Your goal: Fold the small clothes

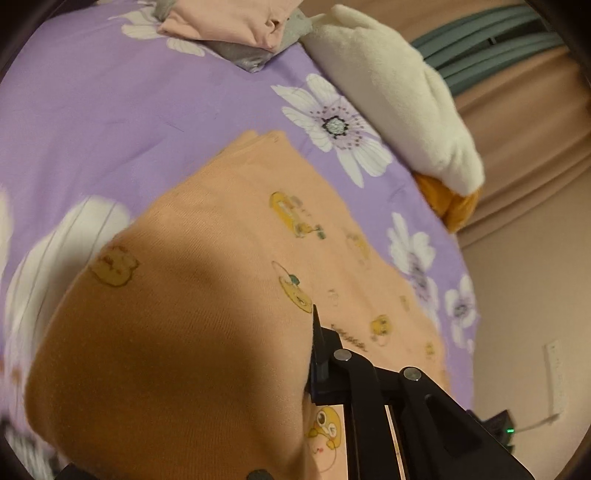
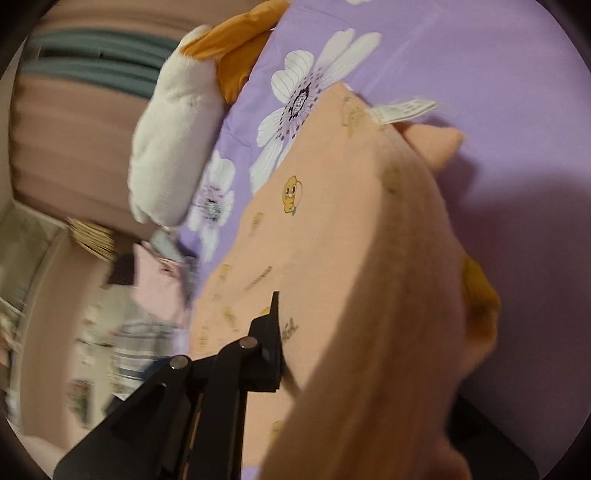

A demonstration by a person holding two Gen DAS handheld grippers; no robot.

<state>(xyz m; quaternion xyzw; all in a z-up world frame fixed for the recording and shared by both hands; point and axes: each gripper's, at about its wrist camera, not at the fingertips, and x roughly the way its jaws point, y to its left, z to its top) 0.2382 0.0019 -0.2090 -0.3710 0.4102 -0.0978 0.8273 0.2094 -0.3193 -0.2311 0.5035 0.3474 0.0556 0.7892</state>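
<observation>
So the peach kids' top (image 1: 221, 258) with little yellow cartoon prints is on the bed, lying over the purple flowered sheet (image 1: 110, 110). Left gripper (image 1: 314, 354) has its jaws clamped on a lifted fold of the top; only one finger really shows. Right gripper (image 2: 277, 332) looks like it's pinching the fabric too, though the second finger is buried under cloth, so I honestly can't tell. A white and orange plush toy (image 1: 399, 103) sits beyond the top at the bed's edge, and folded pink clothes (image 1: 229, 22) lie farther up the sheet.
</observation>
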